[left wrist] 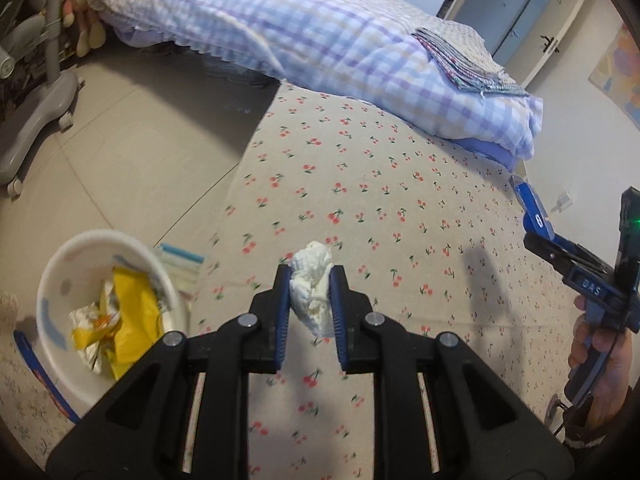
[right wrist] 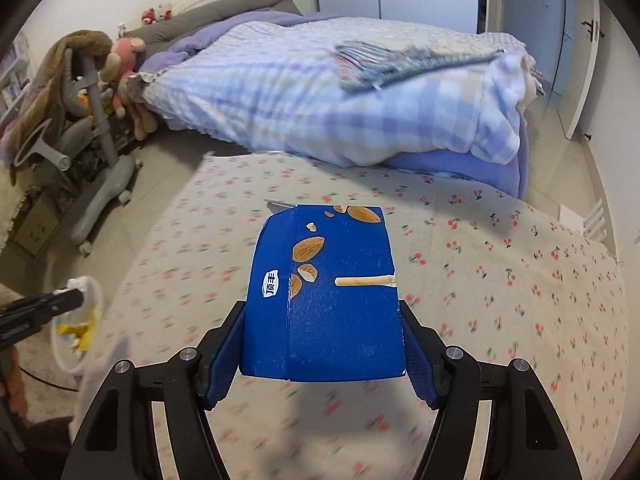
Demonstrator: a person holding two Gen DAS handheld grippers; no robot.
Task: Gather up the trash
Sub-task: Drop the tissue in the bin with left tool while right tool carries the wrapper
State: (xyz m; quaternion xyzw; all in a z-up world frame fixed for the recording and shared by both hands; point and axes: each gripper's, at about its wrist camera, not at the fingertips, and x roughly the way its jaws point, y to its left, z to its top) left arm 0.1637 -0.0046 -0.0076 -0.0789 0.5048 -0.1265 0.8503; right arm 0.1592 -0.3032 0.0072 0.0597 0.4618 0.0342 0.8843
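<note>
My left gripper is shut on a crumpled white tissue and holds it above the cherry-print bed sheet. A white trash bin holding yellow and white wrappers stands on the floor to its left, beside the bed edge. My right gripper is shut on a blue snack box printed with almonds, held above the sheet. The right gripper shows at the right of the left wrist view. The left gripper and the bin show at the left edge of the right wrist view.
A folded blue-checked duvet with a folded grey cloth on it lies at the far end of the bed. A grey wheeled chair base and plush toys stand on the tiled floor at left. A clear zip bag lies by the bin.
</note>
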